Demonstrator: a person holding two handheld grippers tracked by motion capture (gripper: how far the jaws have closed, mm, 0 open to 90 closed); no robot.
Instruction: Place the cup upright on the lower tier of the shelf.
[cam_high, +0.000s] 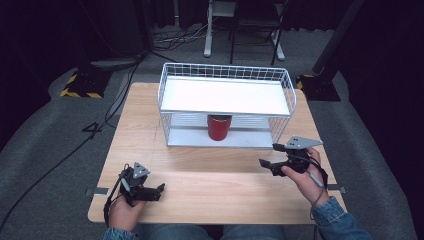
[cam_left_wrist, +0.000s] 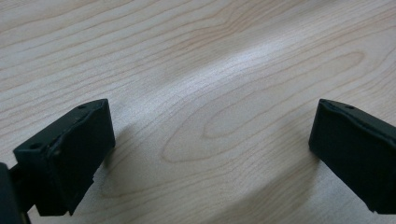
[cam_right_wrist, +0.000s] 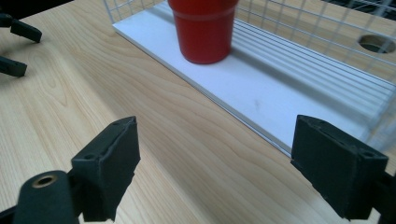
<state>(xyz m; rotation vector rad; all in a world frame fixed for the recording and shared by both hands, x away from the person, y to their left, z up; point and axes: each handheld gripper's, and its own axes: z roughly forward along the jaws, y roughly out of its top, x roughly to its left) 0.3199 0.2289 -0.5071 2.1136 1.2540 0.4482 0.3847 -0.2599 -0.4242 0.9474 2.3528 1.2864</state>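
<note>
Right gripper held low over the table with jaws spread wide and nothing between them, pointed toward the lower shelf of the white wire rack; seen the same way in the right gripper view, jaws parted and bare wood between. Left gripper likewise released, jaws apart over plain tabletop in the left gripper view, resting near the front left edge and well apart from the work. Red cup standing upright on the lower shelf, under the upper shelf, about midway along the rack; in the right gripper view ahead and to the left of the jaw line. Likely step: reaching in for the cup. Best done by swinging the right gripper leftward until the cup sits centred between the jaws, then going in level and low, under the upper shelf. Worth keeping the jaws fully parted until both flank the cup wall, then closing around the middle of the body rather than the rim. Gentle squeeze advised, since a light cup probably slides or tips on the smooth white board. Left gripper best kept where it lies.
</note>
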